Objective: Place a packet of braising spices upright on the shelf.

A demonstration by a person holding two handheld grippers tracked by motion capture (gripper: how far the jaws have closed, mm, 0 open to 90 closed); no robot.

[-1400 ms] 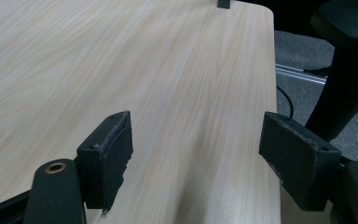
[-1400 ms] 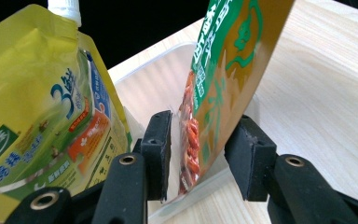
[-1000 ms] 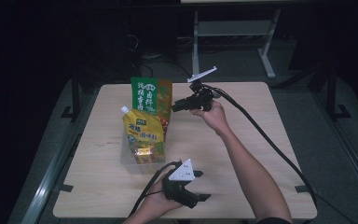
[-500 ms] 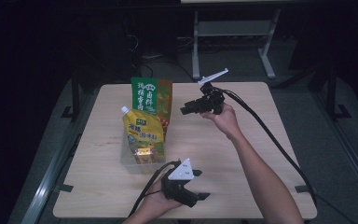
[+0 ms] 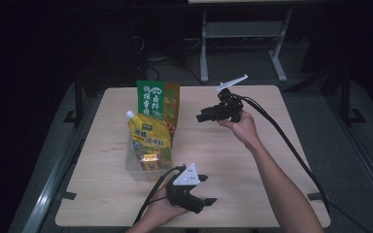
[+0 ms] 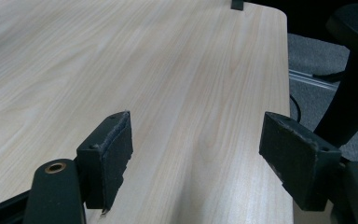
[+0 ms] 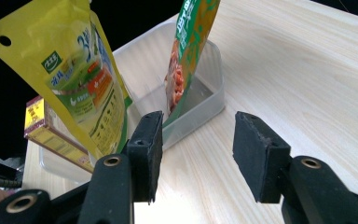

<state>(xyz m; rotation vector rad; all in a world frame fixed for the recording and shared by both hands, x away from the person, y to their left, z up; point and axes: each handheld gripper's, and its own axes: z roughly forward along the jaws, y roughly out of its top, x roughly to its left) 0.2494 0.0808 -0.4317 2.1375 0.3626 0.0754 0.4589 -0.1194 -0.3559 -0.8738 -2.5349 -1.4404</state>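
right tool hangs just beside the green pouch in the clear tub, jaws just opening, nothing between; left tool open over the counter.

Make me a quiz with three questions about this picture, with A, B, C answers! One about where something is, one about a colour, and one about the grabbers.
1. Where do the packets stand?
A. in a clear tub
B. on the floor
C. on a chair

2. What colour is the pouch with the spout?
A. blue
B. yellow
C. white

3. How is the right gripper?
A. shut on a packet
B. open, holding nothing
C. lying on the table

Answers:
1 A: the clear tub holds them.
2 B: the spouted pouch is yellow.
3 B: the right gripper has just been opening, nothing between its jaws.
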